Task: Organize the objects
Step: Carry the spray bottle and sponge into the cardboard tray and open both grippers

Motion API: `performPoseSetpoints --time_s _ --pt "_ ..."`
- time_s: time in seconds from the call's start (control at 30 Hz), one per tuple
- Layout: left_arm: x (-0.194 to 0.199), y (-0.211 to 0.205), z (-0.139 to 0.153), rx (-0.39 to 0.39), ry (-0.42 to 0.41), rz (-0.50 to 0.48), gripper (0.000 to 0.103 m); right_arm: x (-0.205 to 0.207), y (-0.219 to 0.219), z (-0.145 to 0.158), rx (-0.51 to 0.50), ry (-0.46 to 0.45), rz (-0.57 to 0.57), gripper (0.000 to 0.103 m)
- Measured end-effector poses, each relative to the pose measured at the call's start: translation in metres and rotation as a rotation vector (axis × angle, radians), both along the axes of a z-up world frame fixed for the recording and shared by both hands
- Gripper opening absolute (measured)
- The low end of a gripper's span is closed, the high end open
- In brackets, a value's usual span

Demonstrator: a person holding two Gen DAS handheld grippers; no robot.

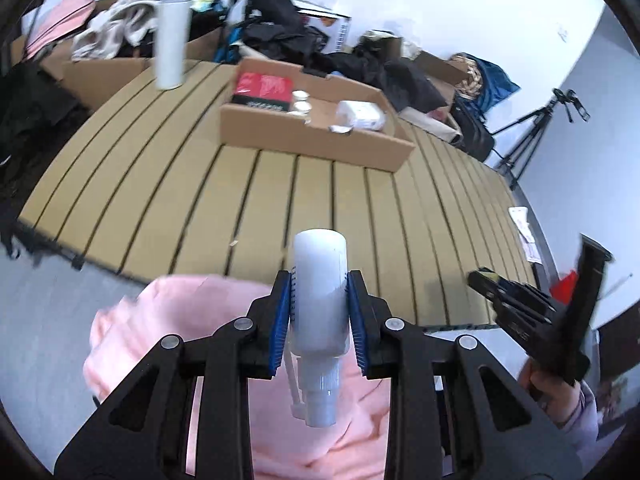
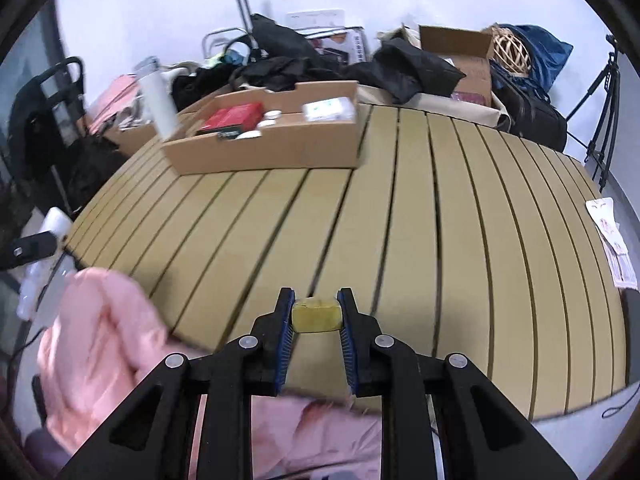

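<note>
The left tool (image 1: pixel 319 304) grips a white spray bottle (image 1: pixel 319 296), nozzle pointing back toward the camera, over the near edge of the slatted bench (image 1: pixel 192 208). The right tool (image 2: pixel 316 314) clamps a small yellow block (image 2: pixel 316 314). A cardboard tray (image 1: pixel 312 136) holding a red box (image 1: pixel 262 87) sits far across the bench.

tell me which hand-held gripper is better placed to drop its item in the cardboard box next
Probably the right hand-held gripper: it grips the small yellow block over the table, with the cardboard box ahead. The left hand-held gripper, holding the white spray bottle, hangs short of the table edge.
</note>
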State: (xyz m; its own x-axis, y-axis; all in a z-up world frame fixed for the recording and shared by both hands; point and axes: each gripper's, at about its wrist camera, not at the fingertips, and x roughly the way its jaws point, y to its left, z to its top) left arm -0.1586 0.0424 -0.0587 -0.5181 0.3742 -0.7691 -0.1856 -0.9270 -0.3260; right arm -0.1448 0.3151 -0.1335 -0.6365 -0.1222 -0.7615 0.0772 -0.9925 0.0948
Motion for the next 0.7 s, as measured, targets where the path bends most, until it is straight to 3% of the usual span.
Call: performPoseSetpoints --time_s 0.17,0.33,0.4,0.47,0.6,0.7 --pt "0.011 -0.004 0.007 0.012 0.004 0.007 0.024 0.022 -0.011 0.02 -0.013 0.058 0.019 0.024" --pt "0.002 -0.007 0.037 0.074 0.029 -0.032 0.024 0.024 -0.004 0.055 -0.034 0.134 0.039 0.024" --pt "-0.015 -0.012 0.073 0.123 0.06 -0.07 0.024 0.018 0.002 0.077 -0.01 0.155 0.048 0.024" --pt "-0.033 -0.015 0.117 0.155 0.122 -0.103 0.024 0.01 0.015 0.119 -0.032 0.217 0.089 0.024" --pt "-0.072 -0.001 0.186 0.095 0.253 -0.133 0.024 -0.021 0.029 0.198 -0.053 0.32 0.174 0.024" --pt "-0.112 0.017 0.206 0.091 0.282 -0.142 0.024 -0.069 0.032 0.236 -0.124 0.323 0.241 0.024"
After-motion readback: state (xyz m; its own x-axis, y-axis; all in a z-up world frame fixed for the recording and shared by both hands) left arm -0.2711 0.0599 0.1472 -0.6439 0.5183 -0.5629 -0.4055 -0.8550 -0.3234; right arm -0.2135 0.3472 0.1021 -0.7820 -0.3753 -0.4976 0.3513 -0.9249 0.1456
